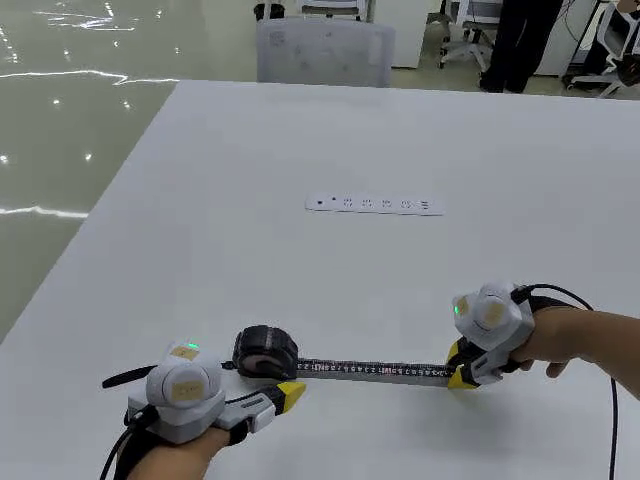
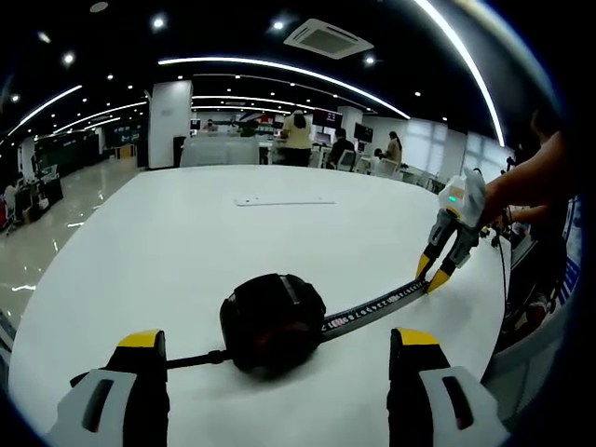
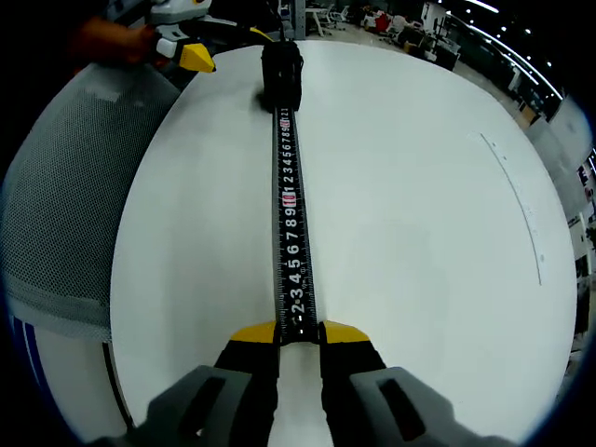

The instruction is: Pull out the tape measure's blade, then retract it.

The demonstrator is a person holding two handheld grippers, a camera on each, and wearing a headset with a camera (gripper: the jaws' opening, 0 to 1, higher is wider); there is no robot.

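Observation:
A black tape measure case (image 1: 265, 352) lies on the white table (image 1: 330, 270) near its front edge. The dark numbered blade (image 1: 375, 371) is drawn out of it to the right, flat on the table. My right gripper (image 1: 462, 376) is shut on the blade's end, and the right gripper view shows its yellow-tipped jaws (image 3: 298, 331) pinching the blade (image 3: 291, 214). My left gripper (image 1: 278, 378) is open, with the case (image 2: 273, 321) between its wide-spread fingertips (image 2: 140, 341); I cannot tell whether they touch it. A black strap (image 2: 191, 358) trails from the case.
A white power strip (image 1: 373, 204) lies flat at mid-table. A grey chair (image 1: 322, 50) stands at the far edge, with a person (image 1: 520, 40) behind it. A grey mesh chair back (image 3: 65, 205) is close to the near table edge.

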